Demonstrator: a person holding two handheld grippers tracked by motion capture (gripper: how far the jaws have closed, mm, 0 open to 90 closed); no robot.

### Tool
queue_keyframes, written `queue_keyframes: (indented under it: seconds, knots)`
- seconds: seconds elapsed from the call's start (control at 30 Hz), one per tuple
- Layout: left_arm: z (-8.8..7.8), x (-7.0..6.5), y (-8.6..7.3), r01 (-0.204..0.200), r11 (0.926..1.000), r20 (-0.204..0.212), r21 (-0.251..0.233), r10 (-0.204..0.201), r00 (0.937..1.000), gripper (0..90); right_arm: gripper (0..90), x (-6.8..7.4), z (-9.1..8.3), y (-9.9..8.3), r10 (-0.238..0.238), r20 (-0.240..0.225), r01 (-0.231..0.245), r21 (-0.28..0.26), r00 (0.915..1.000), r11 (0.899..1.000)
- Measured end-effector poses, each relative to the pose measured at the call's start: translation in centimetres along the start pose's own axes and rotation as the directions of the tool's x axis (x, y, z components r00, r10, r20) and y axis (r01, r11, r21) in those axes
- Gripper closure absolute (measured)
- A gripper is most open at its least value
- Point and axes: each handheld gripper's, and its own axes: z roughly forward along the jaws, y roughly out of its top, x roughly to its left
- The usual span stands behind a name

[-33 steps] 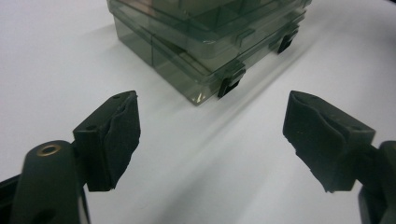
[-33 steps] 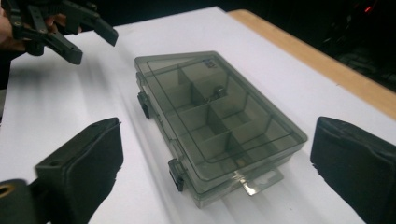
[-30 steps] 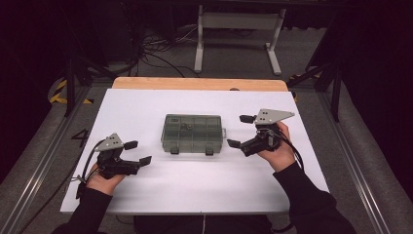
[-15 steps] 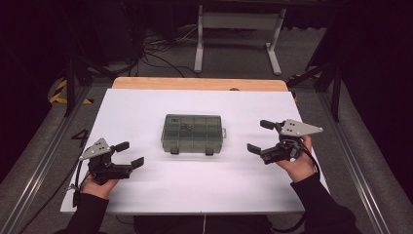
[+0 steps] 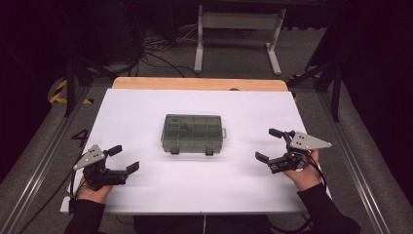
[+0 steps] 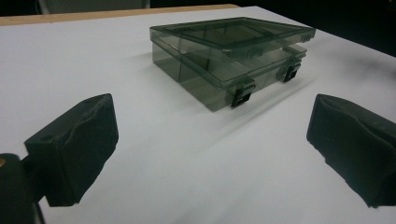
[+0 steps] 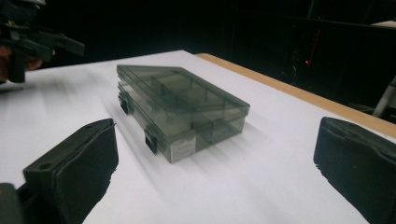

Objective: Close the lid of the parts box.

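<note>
We note a smoky clear plastic box lying flat near the middle of the white desk, lid down, with two dark latches on the long side that faces the person. Inside we see dividers that split it into compartments; a small dark item sits in one of them, too small for us to identify.

The left tongs sit at the near left of the desk, held in the left hand, well apart from the box. Their jaws have just been opening and stand wide and released, with nothing between them; in the left gripper view we see bare desk between the two black pads and the box beyond them, latch side nearest.

The right tongs sit at the near right, held in the right hand, also well apart from the box. Their jaws stand released and wide, empty. In the right gripper view the box lies ahead between the two pads, one short end towards the camera, touching neither pad, and the left tongs appear at the far upper left.

A strip of bare wood runs along the far edge of the desk.
</note>
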Motion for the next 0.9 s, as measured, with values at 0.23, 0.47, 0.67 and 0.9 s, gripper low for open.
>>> queue_keyframes:
  seconds: [0.23,0.47,0.67,0.9]
  knots:
    - [0.0,0.1,-0.2,0.002,1.0000,0.018,-0.008,-0.002,0.9998,1.2,0.5,0.3,-0.2,-2.0,-0.012,0.009,0.012,-0.024,0.9999,1.000]
    - [0.2,0.6,-0.5,0.028,0.9996,0.032,-0.008,-0.028,0.9991,0.7,0.5,0.5,-0.2,-3.4,-0.011,0.027,0.010,0.048,0.9996,0.999]
    - [0.3,0.8,-0.5,0.038,0.9992,0.039,-0.013,-0.037,0.9986,0.4,0.5,0.3,-0.6,-5.0,0.021,0.030,-0.020,-0.048,0.9993,0.999]
    - [0.3,0.8,-0.4,0.031,0.9994,0.037,-0.019,-0.030,0.9989,0.5,0.5,0.2,-0.6,-5.1,0.030,0.036,-0.028,-0.048,0.9989,0.998]
